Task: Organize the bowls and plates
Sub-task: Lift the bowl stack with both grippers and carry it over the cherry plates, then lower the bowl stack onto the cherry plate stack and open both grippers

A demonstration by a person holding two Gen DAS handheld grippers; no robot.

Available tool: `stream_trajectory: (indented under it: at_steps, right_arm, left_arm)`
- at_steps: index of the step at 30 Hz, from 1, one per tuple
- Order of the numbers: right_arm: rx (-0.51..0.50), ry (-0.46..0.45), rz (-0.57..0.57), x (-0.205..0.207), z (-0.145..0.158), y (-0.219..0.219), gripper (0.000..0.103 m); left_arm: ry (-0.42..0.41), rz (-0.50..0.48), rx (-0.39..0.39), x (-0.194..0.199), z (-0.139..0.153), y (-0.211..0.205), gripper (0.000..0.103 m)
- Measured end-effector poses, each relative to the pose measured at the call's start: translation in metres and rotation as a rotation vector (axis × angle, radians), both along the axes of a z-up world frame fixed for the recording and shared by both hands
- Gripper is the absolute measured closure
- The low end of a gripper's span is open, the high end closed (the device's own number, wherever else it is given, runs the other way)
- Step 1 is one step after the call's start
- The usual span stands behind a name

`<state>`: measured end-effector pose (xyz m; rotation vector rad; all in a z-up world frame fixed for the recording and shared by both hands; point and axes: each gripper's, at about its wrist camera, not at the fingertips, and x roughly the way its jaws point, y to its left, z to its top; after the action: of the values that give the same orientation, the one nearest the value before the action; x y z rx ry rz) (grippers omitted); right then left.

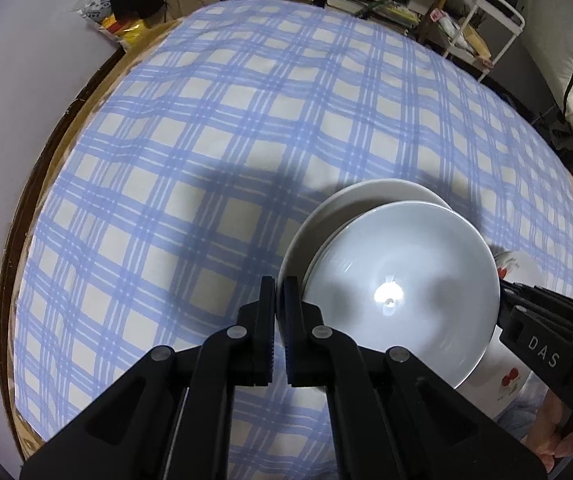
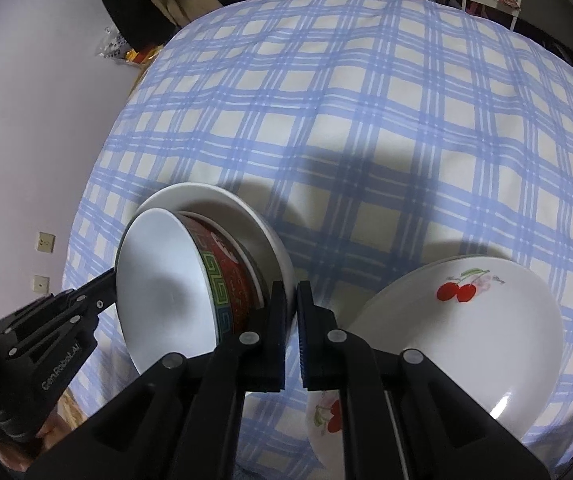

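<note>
Nesting in progress, by my read: red-patterned bowl (image 2: 222,280) sits tilted in the plain white bowl (image 2: 270,240) on the blue-check tablecloth (image 2: 366,120), cherry plates (image 2: 466,320) stacked just beside to the right. L gripper (image 1: 279,292) clamps the tilted bowl's near-left rim, prob. to steady it. R gripper (image 2: 292,300) has jaws together w/ a slit, nothing visible between; whether it touches the bowls, can't tell.

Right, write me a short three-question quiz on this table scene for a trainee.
1. True or false: the tablecloth is plain green.
2. What fruit is painted on the plate to the right of the right hand-held gripper?
3. The outside of the bowl is: A) red with a green pattern, B) plain black, C) yellow stripes.

Key: 1 false, it is blue-and-white checked; 2 cherries; 3 A.
</note>
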<state>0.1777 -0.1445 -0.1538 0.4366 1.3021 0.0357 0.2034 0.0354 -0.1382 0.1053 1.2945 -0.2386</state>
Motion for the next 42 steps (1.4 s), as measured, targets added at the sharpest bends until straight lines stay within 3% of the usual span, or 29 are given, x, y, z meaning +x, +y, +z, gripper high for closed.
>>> stream_trajectory:
  at_steps: [11, 23, 33, 42]
  right_arm:
    - [0.002, -0.046, -0.023, -0.01, 0.034, -0.006, 0.093]
    - [-0.02, -0.108, -0.069, -0.057, 0.075, -0.044, 0.093]
    - [-0.046, -0.097, -0.125, -0.107, 0.067, -0.089, 0.093]
    - [-0.061, -0.029, -0.16, -0.127, 0.027, -0.106, 0.093]
  left_arm:
    - [-0.017, 0.019, -0.024, -0.008, 0.033, -0.006, 0.101]
    - [-0.069, -0.022, -0.054, -0.049, 0.066, -0.047, 0.101]
    - [-0.068, -0.079, -0.049, -0.093, 0.05, -0.097, 0.101]
    - [-0.041, -0.123, 0.021, -0.112, 0.005, -0.123, 0.101]
